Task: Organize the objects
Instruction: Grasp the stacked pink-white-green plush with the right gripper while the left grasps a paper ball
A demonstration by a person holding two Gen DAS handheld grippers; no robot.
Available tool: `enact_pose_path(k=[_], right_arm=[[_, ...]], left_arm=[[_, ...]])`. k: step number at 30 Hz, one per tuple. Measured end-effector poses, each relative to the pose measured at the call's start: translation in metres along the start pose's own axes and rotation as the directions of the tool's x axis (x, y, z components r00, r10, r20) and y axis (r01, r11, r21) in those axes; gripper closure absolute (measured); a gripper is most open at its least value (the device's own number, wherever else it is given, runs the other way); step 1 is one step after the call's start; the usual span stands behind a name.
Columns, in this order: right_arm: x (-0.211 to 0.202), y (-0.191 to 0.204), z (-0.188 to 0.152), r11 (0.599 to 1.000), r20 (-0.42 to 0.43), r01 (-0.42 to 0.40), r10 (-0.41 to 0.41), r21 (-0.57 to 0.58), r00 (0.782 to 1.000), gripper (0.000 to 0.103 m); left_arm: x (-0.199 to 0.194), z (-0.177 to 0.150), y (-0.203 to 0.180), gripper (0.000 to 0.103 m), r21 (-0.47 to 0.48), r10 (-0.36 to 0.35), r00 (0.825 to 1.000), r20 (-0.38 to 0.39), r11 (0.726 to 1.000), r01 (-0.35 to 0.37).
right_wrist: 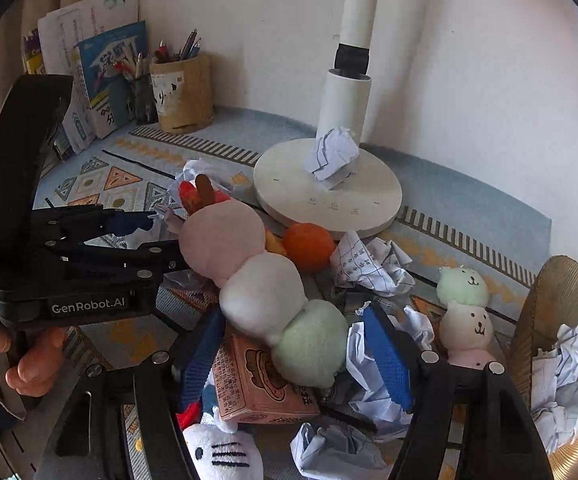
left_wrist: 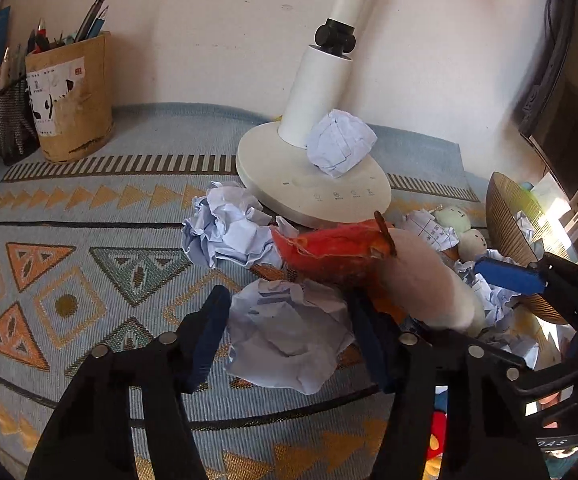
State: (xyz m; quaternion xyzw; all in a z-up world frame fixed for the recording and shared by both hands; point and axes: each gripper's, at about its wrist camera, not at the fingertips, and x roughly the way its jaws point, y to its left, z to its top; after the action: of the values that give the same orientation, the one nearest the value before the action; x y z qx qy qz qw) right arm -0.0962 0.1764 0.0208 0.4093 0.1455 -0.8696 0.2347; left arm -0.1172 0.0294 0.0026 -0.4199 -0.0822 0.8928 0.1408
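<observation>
My left gripper (left_wrist: 287, 300) is shut on a crumpled paper ball (left_wrist: 289, 340) that lies on the patterned cloth (left_wrist: 69, 240); both blue pads touch its sides. The right wrist view shows this gripper (right_wrist: 153, 232) from the side, with white paper between its fingers. My right gripper (right_wrist: 293, 314) stands open over a heap, its fingers on either side of the green end of a pink, white and green plush skewer (right_wrist: 257, 292). Crumpled paper (right_wrist: 369, 384) lies against the right pad. A pink box (right_wrist: 249, 388) sits under the plush.
A white lamp base (right_wrist: 329, 192) carries another paper ball (right_wrist: 333, 156). Around it lie an orange ball (right_wrist: 309, 246), more crumpled paper (left_wrist: 225, 228), a small plush skewer (right_wrist: 465, 308) and a white cat plush (right_wrist: 221, 456). A woven bowl (right_wrist: 561, 300) holds paper. Pen holders (left_wrist: 73, 96) stand far left.
</observation>
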Motion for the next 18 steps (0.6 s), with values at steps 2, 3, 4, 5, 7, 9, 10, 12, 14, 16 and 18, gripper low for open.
enact_pose_path(k=[2, 3, 4, 5, 7, 9, 10, 12, 14, 16, 18], right_arm=[[-0.002, 0.001, 0.001, 1.000, 0.026, -0.014, 0.014, 0.008, 1.000, 0.060], [-0.005, 0.001, 0.001, 1.000, 0.037, -0.006, 0.006, 0.013, 0.999, 0.073], [-0.008, -0.001, 0.001, 1.000, 0.045, 0.012, -0.013, 0.024, 0.999, 0.072], [-0.013, -0.003, 0.003, 0.999, 0.060, 0.021, -0.024, 0.039, 0.998, 0.072], [-0.031, -0.011, 0.003, 0.997, 0.114, -0.007, -0.002, 0.083, 0.994, 0.072], [-0.058, -0.018, 0.001, 0.990, 0.171, -0.031, 0.007, 0.141, 0.985, 0.072], [-0.072, -0.021, -0.001, 0.985, 0.190, -0.036, 0.003, 0.169, 0.982, 0.072], [-0.102, -0.024, -0.011, 0.974, 0.221, -0.068, 0.019, 0.216, 0.975, 0.072], [-0.128, -0.024, -0.030, 0.953, 0.235, -0.150, 0.088, 0.263, 0.968, 0.072], [-0.144, -0.019, -0.053, 0.924, 0.222, -0.221, 0.155, 0.311, 0.963, 0.072], [-0.149, -0.014, -0.080, 0.879, 0.182, -0.292, 0.239, 0.376, 0.954, 0.072]], left_arm=[[-0.007, 0.000, 0.002, 0.053, -0.006, -0.010, 1.000, 0.025, 1.000, 0.011], [-0.011, -0.001, 0.002, 0.054, 0.000, 0.000, 0.999, 0.036, 1.000, 0.000], [-0.016, -0.001, 0.003, 0.054, 0.006, 0.003, 0.999, 0.046, 1.000, -0.003], [-0.023, -0.001, 0.003, 0.055, 0.011, -0.004, 0.998, 0.058, 1.000, 0.003], [-0.037, -0.003, 0.002, 0.055, 0.021, -0.014, 0.997, 0.079, 1.000, 0.012], [-0.056, -0.008, -0.001, 0.055, 0.038, -0.024, 0.994, 0.109, 0.999, 0.020], [-0.067, -0.011, -0.004, 0.055, 0.047, -0.030, 0.992, 0.126, 0.999, 0.024], [-0.091, -0.019, -0.008, 0.055, 0.060, -0.035, 0.986, 0.161, 0.998, 0.025], [-0.113, -0.030, -0.012, 0.055, 0.068, -0.048, 0.981, 0.189, 0.997, 0.036], [-0.130, -0.045, -0.018, 0.055, 0.076, -0.060, 0.975, 0.212, 0.996, 0.045], [-0.142, -0.061, -0.021, 0.055, 0.076, -0.064, 0.972, 0.227, 0.996, 0.048]])
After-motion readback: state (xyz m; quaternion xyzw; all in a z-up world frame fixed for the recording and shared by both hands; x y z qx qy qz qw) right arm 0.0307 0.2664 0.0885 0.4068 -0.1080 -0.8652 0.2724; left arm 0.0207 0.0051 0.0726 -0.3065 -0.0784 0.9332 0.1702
